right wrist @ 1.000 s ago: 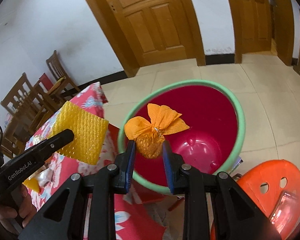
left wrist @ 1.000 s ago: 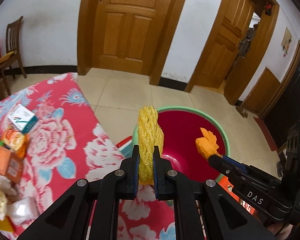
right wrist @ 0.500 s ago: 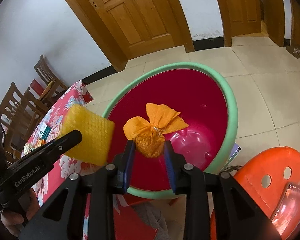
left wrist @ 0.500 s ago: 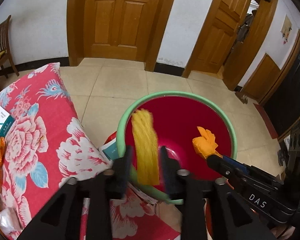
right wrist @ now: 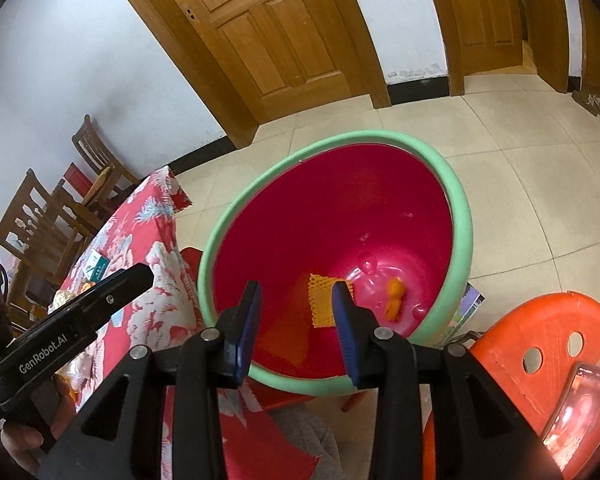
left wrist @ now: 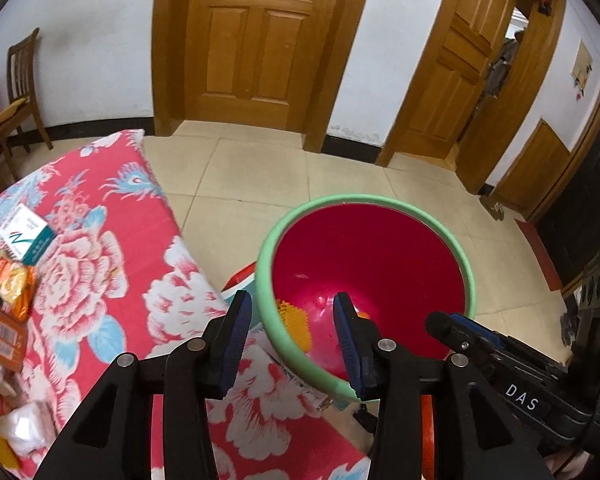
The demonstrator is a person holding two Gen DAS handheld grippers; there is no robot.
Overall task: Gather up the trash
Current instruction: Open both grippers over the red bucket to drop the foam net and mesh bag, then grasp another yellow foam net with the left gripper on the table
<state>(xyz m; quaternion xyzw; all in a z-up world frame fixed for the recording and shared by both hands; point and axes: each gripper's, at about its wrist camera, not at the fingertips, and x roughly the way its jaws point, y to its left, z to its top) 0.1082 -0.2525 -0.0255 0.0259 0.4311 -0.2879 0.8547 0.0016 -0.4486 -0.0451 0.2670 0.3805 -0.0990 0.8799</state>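
Observation:
A red bin with a green rim (left wrist: 380,200) (right wrist: 464,216) stands on the floor beside the table. A yellow foam net (right wrist: 322,300) (left wrist: 296,320) and an orange wrapper (right wrist: 394,300) lie at its bottom. My left gripper (left wrist: 292,320) is open and empty above the bin's near rim. My right gripper (right wrist: 296,312) is open and empty over the bin. The right gripper also shows in the left wrist view (left wrist: 448,322), and the left gripper in the right wrist view (right wrist: 136,276).
The table with a red floral cloth (left wrist: 100,248) holds a white and teal box (left wrist: 26,238), orange packets (left wrist: 12,284) and other wrappers at the left. An orange stool (right wrist: 540,344) with a phone (right wrist: 576,404) stands at the right. Wooden chairs (right wrist: 48,216) stand behind the table.
Both grippers opened. The yellow foam net and the orange wrapper dropped from the jaws into the bottom of the bin.

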